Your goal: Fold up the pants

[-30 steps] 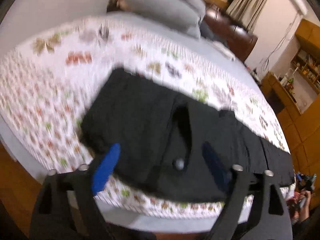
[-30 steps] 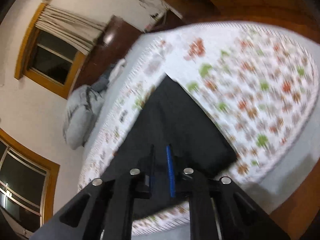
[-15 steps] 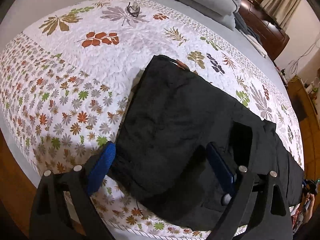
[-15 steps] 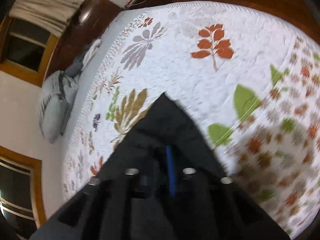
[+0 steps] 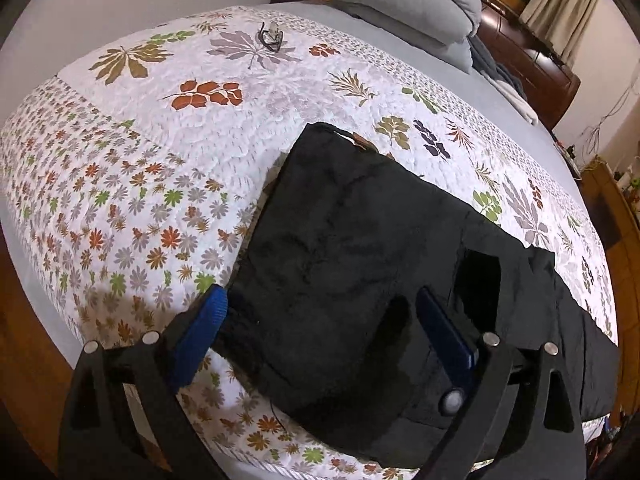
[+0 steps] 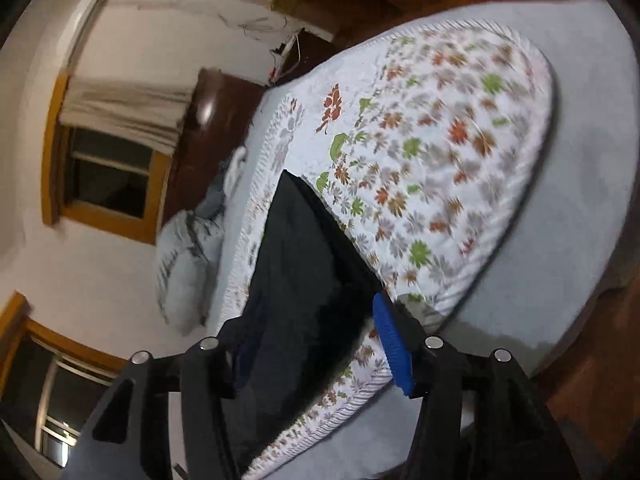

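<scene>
Black pants (image 5: 360, 256) lie flat on the leaf-patterned quilt (image 5: 160, 168), waist end toward the left wrist view, legs running off to the right. My left gripper (image 5: 320, 316) is open, its blue pads straddling the waist end just above the cloth, holding nothing. In the right wrist view the pants (image 6: 304, 264) show as a dark strip. My right gripper (image 6: 312, 340) is open over the leg end near the quilt's edge, empty.
Eyeglasses (image 5: 271, 36) lie on the quilt at the far side. Grey pillows (image 5: 400, 4) and a dark wooden headboard (image 5: 532, 56) are beyond. The bed edge and wooden floor (image 5: 24, 352) are close below the left gripper. A window (image 6: 108, 180) shows on the wall.
My right gripper was shut and has opened, letting go of the pants leg and pulling back. My left gripper stayed open and settled over the waist end.
</scene>
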